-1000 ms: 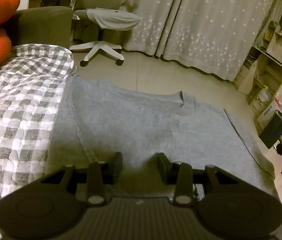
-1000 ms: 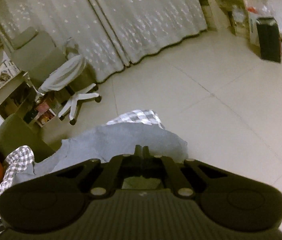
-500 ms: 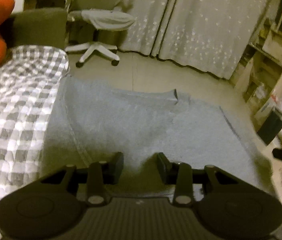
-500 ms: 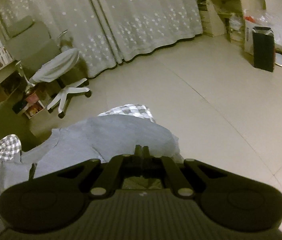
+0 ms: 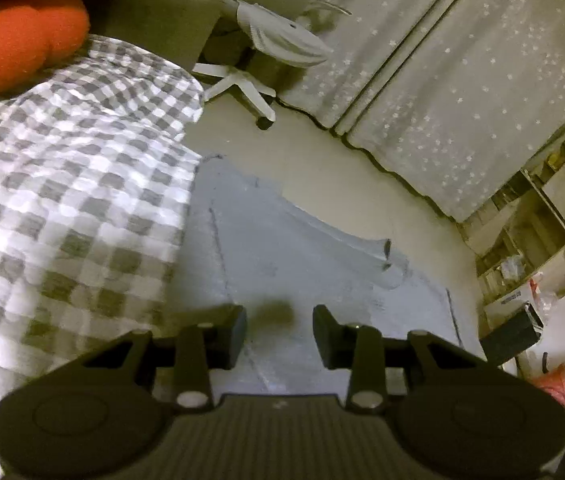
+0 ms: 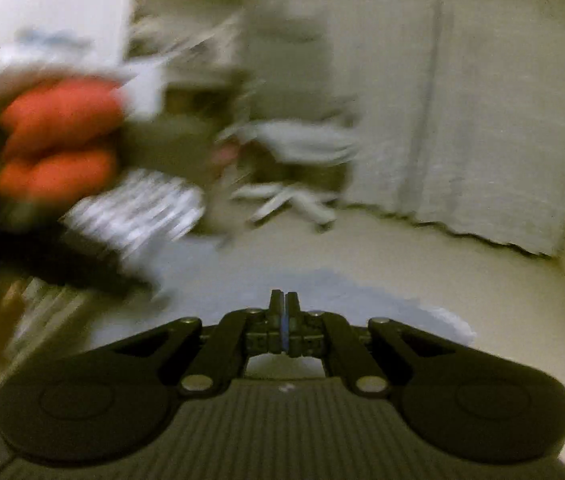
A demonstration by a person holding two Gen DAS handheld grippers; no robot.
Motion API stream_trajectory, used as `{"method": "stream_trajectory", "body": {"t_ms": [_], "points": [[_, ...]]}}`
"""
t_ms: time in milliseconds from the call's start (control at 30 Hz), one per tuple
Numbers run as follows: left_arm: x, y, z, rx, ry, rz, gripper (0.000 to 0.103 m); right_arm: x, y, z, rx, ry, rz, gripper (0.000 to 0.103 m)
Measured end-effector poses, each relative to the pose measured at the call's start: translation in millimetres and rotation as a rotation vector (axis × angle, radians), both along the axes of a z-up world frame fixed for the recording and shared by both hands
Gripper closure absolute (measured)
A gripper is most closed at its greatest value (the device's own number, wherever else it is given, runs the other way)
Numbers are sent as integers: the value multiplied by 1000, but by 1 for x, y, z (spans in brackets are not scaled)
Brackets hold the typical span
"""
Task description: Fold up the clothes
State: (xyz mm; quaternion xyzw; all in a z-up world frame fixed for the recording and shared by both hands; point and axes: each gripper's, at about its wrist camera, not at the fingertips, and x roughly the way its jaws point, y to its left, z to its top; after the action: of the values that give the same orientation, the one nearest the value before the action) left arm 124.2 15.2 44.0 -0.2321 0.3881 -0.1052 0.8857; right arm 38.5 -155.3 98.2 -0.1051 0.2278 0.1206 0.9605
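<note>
Sweater [image 5: 282,256] (one, grey); left tongs [image 5: 279,334] apart; right tongs [image 6: 283,318] clamped on it.

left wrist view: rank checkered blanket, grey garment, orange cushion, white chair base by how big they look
1. checkered blanket, largest, though nearest the camera
2. grey garment
3. orange cushion, cut by the frame edge
4. white chair base, smallest, and farthest away
</note>
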Motion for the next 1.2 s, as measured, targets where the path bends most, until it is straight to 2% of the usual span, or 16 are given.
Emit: {"method": "stream_trajectory", "body": {"t_ms": [67, 167, 200, 233, 267, 300, 367, 400, 433, 500, 600, 667, 767, 1000, 1100, 1200], "points": [[0, 3, 1, -13, -2, 4, 67, 1, 3, -5, -11, 65, 49, 103], [-1, -3, 3, 1, -19, -24, 67, 5, -20, -3, 97, 164, 48, 101], [-2, -6, 4, 12, -25, -36, 67, 6, -29, 0, 125, 172, 35, 100], [-3, -8, 4, 20, -30, -47, 67, 7, -42, 5, 158, 176, -11, 91], [-3, -11, 5, 24, -33, -56, 67, 9, -56, 9, 200, 179, -71, 91], [-3, -13, 5, 25, -36, -63, 67, 12, -78, 15, 273, 179, -151, 90], [-3, -17, 5, 33, -41, -77, 66, 18, -126, 19, 442, 197, -331, 83], [-3, -19, 5, 37, -43, -85, 66, 19, -152, 17, 546, 216, -430, 68], [-3, -22, 3, 46, -42, -95, 66, 17, -177, 9, 662, 244, -504, 60], [-1, -29, -1, 65, -36, -115, 66, 12, -223, -12, 903, 304, -630, 60], [1, -37, -9, 85, -21, -130, 66, 3, -257, -41, 1136, 353, -738, 60], [2, -40, -11, 98, -21, -133, 66, 2, -266, -47, 1179, 350, -780, 60], [3, -42, -12, 108, -25, -135, 65, 6, -267, -47, 1201, 354, -783, 57], [2, -43, -12, 107, -25, -131, 65, -1, -268, -34, 1101, 390, -881, 55], [1, -45, -14, 110, -27, -131, 65, -2, -264, -31, 1125, 378, -839, 55], [-2, -47, -13, 126, -34, -138, 65, 5, -257, -34, 1056, 383, -849, 58]]}}
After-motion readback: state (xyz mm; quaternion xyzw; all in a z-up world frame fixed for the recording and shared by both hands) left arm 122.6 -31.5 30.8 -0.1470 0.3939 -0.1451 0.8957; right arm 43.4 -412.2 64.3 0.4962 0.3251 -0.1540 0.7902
